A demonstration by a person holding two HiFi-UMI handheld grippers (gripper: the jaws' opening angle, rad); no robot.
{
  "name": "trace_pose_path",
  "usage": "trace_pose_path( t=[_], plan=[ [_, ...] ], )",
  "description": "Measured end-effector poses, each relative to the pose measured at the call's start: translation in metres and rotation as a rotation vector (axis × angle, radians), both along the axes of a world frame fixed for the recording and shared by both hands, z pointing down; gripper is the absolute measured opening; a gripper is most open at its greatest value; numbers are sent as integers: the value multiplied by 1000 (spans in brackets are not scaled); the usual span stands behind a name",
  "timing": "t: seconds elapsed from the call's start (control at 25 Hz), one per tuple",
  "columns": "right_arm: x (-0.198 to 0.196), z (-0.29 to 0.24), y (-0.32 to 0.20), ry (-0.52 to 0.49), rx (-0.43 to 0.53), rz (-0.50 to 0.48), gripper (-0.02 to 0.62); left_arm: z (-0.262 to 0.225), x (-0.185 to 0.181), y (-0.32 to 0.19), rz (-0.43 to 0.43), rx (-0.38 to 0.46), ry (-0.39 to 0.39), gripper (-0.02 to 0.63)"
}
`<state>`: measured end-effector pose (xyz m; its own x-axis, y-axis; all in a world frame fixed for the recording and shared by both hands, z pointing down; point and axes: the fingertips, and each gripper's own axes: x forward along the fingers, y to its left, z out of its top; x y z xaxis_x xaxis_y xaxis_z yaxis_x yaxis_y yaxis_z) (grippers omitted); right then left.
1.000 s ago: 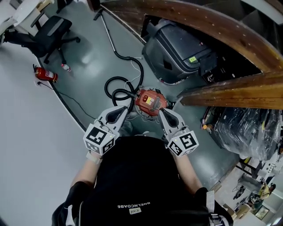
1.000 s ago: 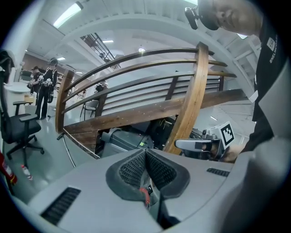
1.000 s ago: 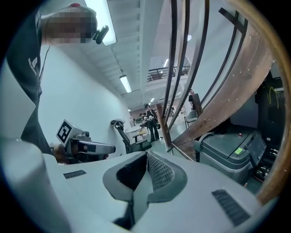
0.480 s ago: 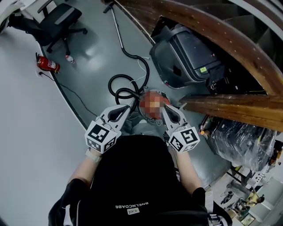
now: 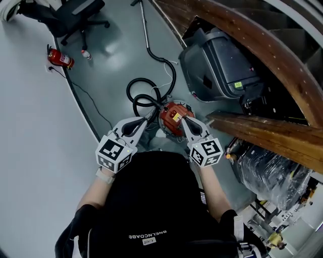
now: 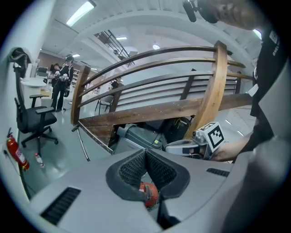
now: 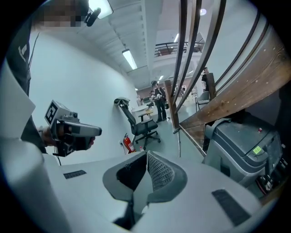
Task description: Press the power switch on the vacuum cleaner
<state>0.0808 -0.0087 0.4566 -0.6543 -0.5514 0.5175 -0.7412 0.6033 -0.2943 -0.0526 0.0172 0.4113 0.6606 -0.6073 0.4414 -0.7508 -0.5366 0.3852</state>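
Observation:
The vacuum cleaner (image 5: 173,117) is a small red canister with a yellow patch on top, standing on the grey floor just ahead of the person. My left gripper (image 5: 151,119) is shut, its tip at the canister's left edge near the hose. My right gripper (image 5: 181,117) is also shut and its tip lies over the canister's top right. In the left gripper view the shut left gripper (image 6: 146,151) shows the red vacuum cleaner (image 6: 149,194) through the gap under its pads. The right gripper (image 7: 146,154) in its own view is shut, with nothing between its pads.
A black hose (image 5: 143,98) coils left of the canister and runs to a metal wand (image 5: 146,27). A large grey machine (image 5: 222,65) sits under a wooden railing (image 5: 262,133) at the right. A fire extinguisher (image 5: 61,59) and an office chair (image 5: 75,11) stand far left.
The head view has shifted, so the vacuum now lies nearer the grippers. Both gripper tips have closed in on the canister, the right one reaching over its top.

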Motion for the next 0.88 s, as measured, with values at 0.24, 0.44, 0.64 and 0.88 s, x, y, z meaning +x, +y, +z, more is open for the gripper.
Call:
trace_pose_path(
  t=[0.24,0.44,0.64,0.88],
  plan=[
    [16,57,-10,72,-87,-77,28,12,8,-2,-65,-30,-44,15],
    [22,102,-14,130,-149,-170,28,22,14,1,-112,-78,-91,15],
    [28,156,-18,187,-213,-218,28,33,15,8,-161,-114,-107,15],
    [30,225,-16,282,-274,-290,28,52,14,17,-178,-155,-141,15]
  ],
)
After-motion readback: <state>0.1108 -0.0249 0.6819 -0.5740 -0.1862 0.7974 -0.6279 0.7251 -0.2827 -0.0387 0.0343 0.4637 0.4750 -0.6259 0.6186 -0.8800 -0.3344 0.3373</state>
